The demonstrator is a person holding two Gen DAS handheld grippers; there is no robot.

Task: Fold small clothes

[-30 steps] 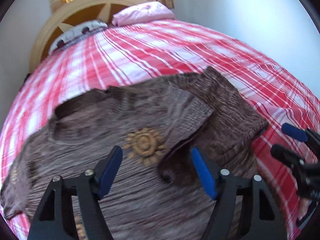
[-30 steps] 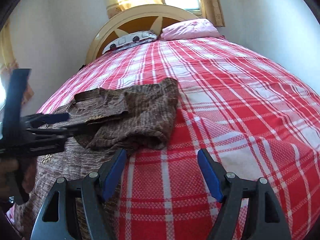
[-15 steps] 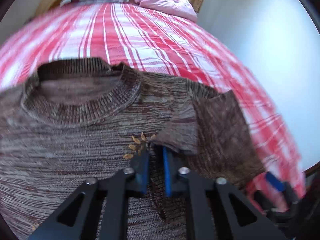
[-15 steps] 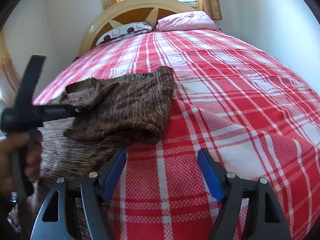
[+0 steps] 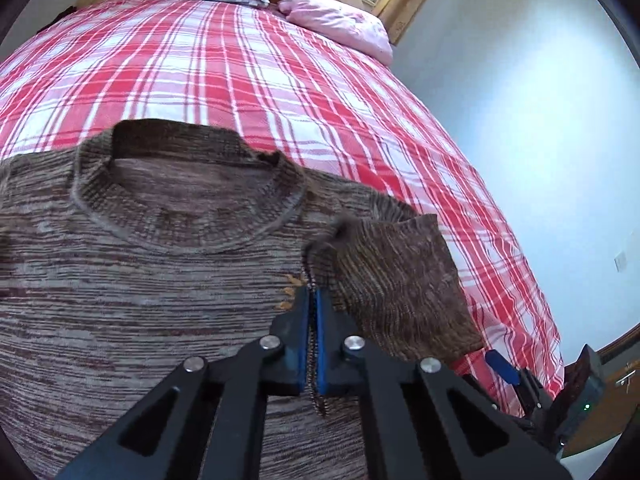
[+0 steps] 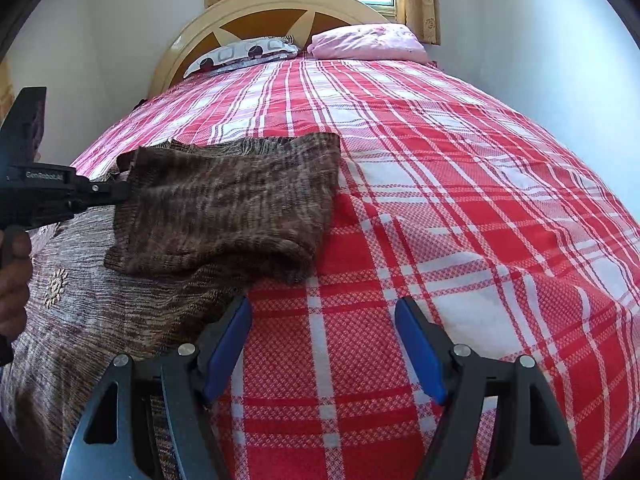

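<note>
A brown sweater point(image 5: 132, 280) lies flat on the red plaid bed point(image 5: 240, 72), collar toward the headboard point(image 6: 256, 12), its body taking up the bed's left side as the right wrist view shows it. One sleeve point(image 6: 232, 208) is doubled over onto the chest, its cuff end reaching inward toward the sun motif point(image 6: 56, 288).

The left gripper point(image 5: 313, 308) is closed tight, with a thin edge of the sleeve's knit pinched between its blue pads (a strand of the ribbing even trails out below them). From the right wrist view, that gripper point(image 6: 120, 192) meets the sleeve at its inner edge, a hand point(image 6: 14, 272) behind it on the handle.

The right gripper point(image 6: 322, 348) hangs with jaws wide apart and nothing in them, over bare plaid just off the sweater's side edge, nearer the foot of the bed.

What matters for the next fold, I judge: the sleeve's long axis runs across the sweater, from the shoulder at the outer edge in toward the chest, and the left gripper holds its inner end. So the left is the one placed to lay it flat; the right stands nearest the side seam and hem.
</note>
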